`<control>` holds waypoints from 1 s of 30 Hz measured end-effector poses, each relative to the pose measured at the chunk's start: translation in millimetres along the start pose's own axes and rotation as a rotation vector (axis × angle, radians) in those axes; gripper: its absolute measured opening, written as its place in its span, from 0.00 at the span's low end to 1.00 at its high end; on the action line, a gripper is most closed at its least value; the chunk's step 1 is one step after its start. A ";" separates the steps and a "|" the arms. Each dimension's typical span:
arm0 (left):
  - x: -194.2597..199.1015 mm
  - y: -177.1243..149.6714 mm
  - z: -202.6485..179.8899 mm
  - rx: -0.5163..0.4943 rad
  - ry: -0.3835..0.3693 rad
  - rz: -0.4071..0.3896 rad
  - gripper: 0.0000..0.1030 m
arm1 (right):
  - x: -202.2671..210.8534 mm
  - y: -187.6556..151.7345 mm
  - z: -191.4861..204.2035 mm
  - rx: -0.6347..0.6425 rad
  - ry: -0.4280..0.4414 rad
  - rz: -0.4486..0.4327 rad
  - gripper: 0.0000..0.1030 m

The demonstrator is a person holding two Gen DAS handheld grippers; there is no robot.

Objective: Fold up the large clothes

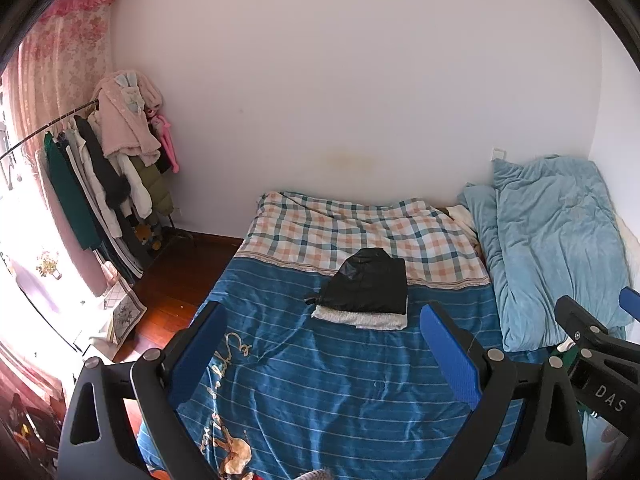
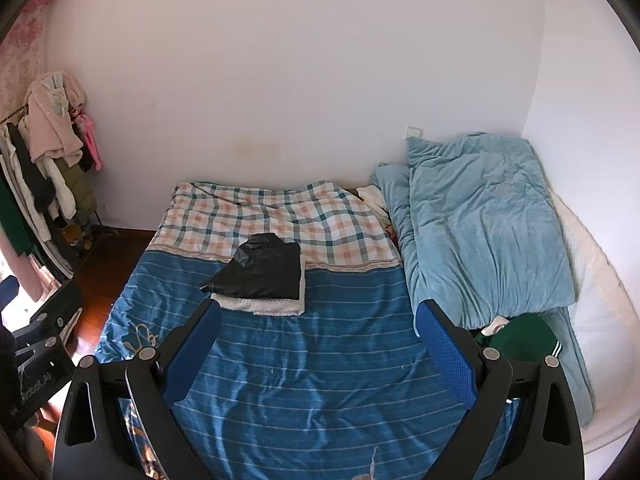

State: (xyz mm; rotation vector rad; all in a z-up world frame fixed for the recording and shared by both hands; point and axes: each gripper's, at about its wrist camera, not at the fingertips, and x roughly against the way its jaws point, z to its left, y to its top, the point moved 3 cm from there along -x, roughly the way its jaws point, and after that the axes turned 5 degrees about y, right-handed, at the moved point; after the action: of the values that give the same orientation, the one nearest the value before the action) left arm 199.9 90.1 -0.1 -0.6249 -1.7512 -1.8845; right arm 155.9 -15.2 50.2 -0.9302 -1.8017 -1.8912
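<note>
A folded black garment (image 1: 366, 284) (image 2: 262, 270) lies on top of a folded white fleecy one (image 1: 362, 319) (image 2: 266, 305), stacked mid-bed on the blue striped cover (image 1: 320, 380) (image 2: 320, 360). A dark green garment (image 2: 520, 338) sits bunched at the bed's right side, under the edge of the light blue quilt. My left gripper (image 1: 322, 326) hovers open above the cover, short of the stack, nothing between its blue pads. My right gripper (image 2: 318, 324) is open too, empty, just right of the stack. The right gripper (image 1: 592, 320) shows at the right edge of the left wrist view.
A plaid blanket (image 1: 360, 232) (image 2: 272, 216) covers the far end of the bed. A light blue quilt (image 1: 556, 240) (image 2: 480, 224) is heaped along the right wall. A clothes rack (image 1: 104, 168) (image 2: 44, 168) full of hanging garments stands at the left, over a wooden floor (image 1: 176, 288).
</note>
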 end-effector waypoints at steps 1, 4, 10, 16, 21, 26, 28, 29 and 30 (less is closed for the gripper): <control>0.8 0.0 0.2 0.002 0.000 0.000 0.96 | 0.0 -0.3 0.2 0.000 0.000 0.000 0.96; 5.1 1.6 0.3 0.006 -0.001 -0.003 0.96 | -0.3 0.1 0.0 0.001 0.001 -0.001 0.96; 5.6 2.2 -0.2 0.005 -0.001 -0.002 0.96 | 0.2 -0.2 -0.4 -0.003 0.005 -0.002 0.96; 5.4 5.5 -1.4 0.008 -0.004 0.001 0.96 | 0.0 0.8 -0.4 0.001 0.011 -0.001 0.96; 7.9 9.1 -4.5 0.007 -0.004 0.005 0.96 | -2.2 3.9 0.5 0.000 0.030 0.006 0.96; 8.3 10.4 -5.3 0.007 -0.001 0.005 0.96 | -1.9 3.6 0.9 0.002 0.029 0.006 0.96; 8.6 10.2 -5.8 0.006 0.002 0.006 0.96 | -2.1 3.5 1.5 0.005 0.027 0.004 0.96; 9.5 10.1 -6.3 0.005 0.003 0.005 0.96 | -2.0 3.2 1.7 0.003 0.029 0.004 0.96; 10.2 10.0 -6.7 0.005 0.001 0.004 0.96 | -2.2 3.2 1.9 0.004 0.029 0.005 0.96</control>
State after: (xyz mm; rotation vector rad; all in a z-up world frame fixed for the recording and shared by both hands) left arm 198.3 82.4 13.6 -0.6249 -1.7521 -1.8763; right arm 159.9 -14.2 50.9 -0.9002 -1.7847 -1.8874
